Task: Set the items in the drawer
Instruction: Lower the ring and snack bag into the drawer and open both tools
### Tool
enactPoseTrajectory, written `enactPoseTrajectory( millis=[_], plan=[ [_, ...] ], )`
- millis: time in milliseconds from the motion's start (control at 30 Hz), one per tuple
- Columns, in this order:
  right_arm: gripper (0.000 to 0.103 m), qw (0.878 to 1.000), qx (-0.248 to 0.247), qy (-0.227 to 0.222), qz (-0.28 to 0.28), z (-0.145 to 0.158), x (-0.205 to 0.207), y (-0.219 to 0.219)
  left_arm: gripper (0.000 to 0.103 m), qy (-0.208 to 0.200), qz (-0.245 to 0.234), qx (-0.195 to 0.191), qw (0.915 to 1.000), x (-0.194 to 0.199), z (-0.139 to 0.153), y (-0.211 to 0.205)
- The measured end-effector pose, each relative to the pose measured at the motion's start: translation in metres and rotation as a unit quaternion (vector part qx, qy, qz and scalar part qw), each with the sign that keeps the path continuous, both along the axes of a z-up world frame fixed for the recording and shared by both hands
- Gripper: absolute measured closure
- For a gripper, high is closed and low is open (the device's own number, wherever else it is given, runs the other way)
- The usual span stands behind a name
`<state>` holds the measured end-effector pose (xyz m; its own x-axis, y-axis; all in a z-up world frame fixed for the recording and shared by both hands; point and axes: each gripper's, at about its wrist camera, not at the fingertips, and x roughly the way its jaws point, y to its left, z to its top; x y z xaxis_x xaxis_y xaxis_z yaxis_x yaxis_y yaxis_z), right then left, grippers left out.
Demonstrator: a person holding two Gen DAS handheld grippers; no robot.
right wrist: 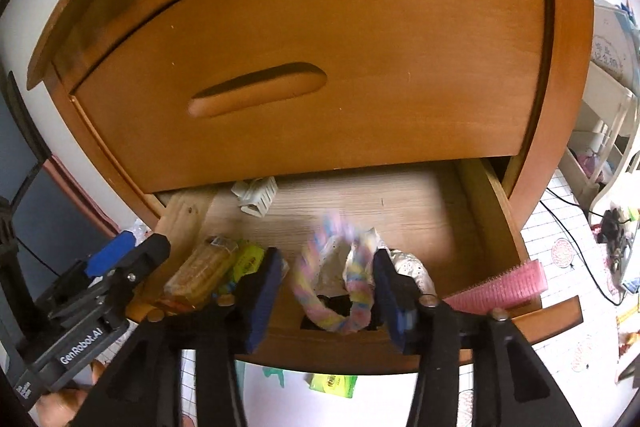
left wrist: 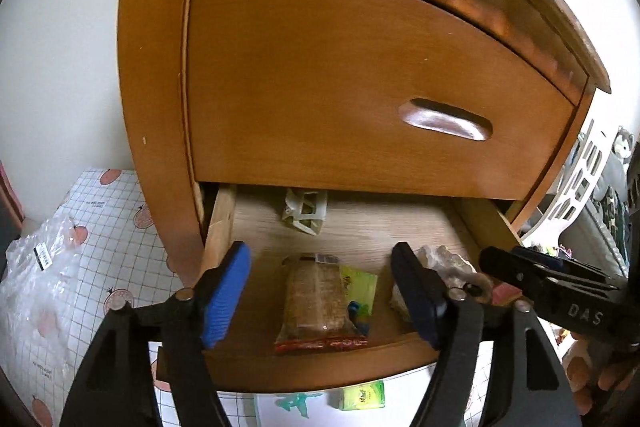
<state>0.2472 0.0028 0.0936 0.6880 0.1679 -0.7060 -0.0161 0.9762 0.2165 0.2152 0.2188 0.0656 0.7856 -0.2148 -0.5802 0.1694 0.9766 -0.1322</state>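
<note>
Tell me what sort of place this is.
Probably a bedroom or similar room in a home. A wooden nightstand stands with its lower drawer open, holding snacks and hair things; white ornate furniture and a plush toy sit nearby.

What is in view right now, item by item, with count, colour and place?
nightstand: one, brown wood, upper drawer closed
lower drawer: one, pulled open
cracker pack: one, clear wrap with red end, drawer front
green packet: one, in drawer beside the crackers
second green packet: one, on floor below drawer front
white clip: one, drawer back
braided ring: one, pastel, blurred, between right fingers, over drawer
white lace cloth: one, in drawer behind the ring
pink hair roller: one, on drawer's right edge
plastic bag: one, clear, on floor left
left gripper: blue-padded fingers open
right gripper: open, ring between the fingers
</note>
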Motion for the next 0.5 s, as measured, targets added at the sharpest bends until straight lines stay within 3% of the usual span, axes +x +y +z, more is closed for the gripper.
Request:
enactPoseTrajectory(
  millis=[233, 367, 500],
  plan=[
    [0.023, 1.000, -0.012, 0.003, -0.009, -0.007, 0.000, -0.002, 0.015, 0.005, 0.026, 0.006, 0.9996, 0.002, -0.004, 0.006],
    [0.015, 1.000, -0.021, 0.000, -0.014, -0.009, -0.001, -0.003, 0.009, -0.012, 0.039, 0.016, 0.9990, -0.003, -0.003, 0.007],
    [0.000, 1.000, -0.022, -0.004, -0.019, -0.011, -0.003, -0.005, 0.000, -0.027, 0.043, 0.019, 0.9985, -0.006, -0.001, 0.008]
  ],
)
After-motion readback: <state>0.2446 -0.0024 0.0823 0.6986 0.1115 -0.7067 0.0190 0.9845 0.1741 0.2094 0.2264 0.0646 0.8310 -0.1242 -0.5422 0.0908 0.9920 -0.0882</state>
